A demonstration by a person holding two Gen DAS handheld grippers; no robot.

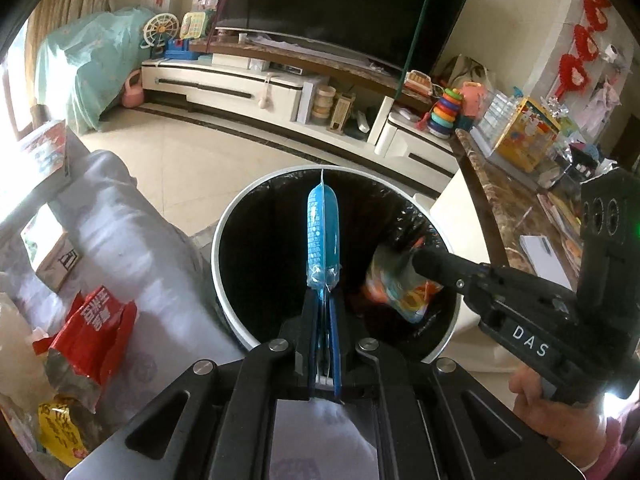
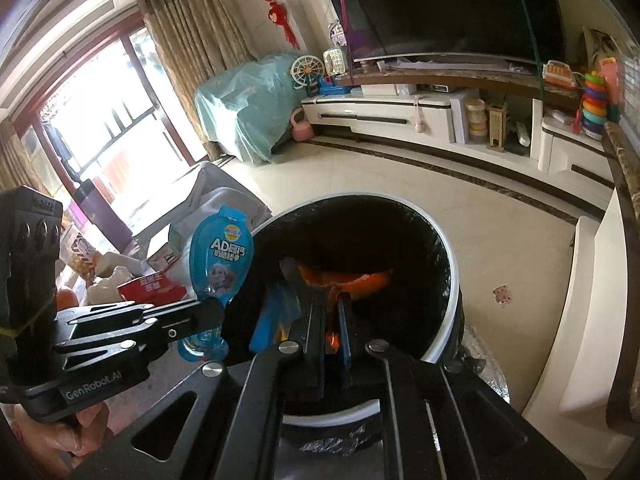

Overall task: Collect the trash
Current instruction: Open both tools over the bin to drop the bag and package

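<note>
Risk sits nearest: left hand-held gripper (image 1: 323, 300) pinches the flat blue plastic blister pack (image 1: 322, 236) by one thin edge above the round white bin with black liner (image 1: 224, 216); it may snag. Right hand-held gripper (image 2: 334, 312) clamps the crumpled orange snack wrapper (image 2: 344, 278) near the rim, so either could drop outside.

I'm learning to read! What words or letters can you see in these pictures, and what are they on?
"DAS" – on the right gripper.
"GenRobot.AI" – on the left gripper.
"AD" – on the blue packet the left gripper holds; its other characters are too small to read.
Red wrapper and yellow wrapper: printed characters, too blurred to read.
</note>
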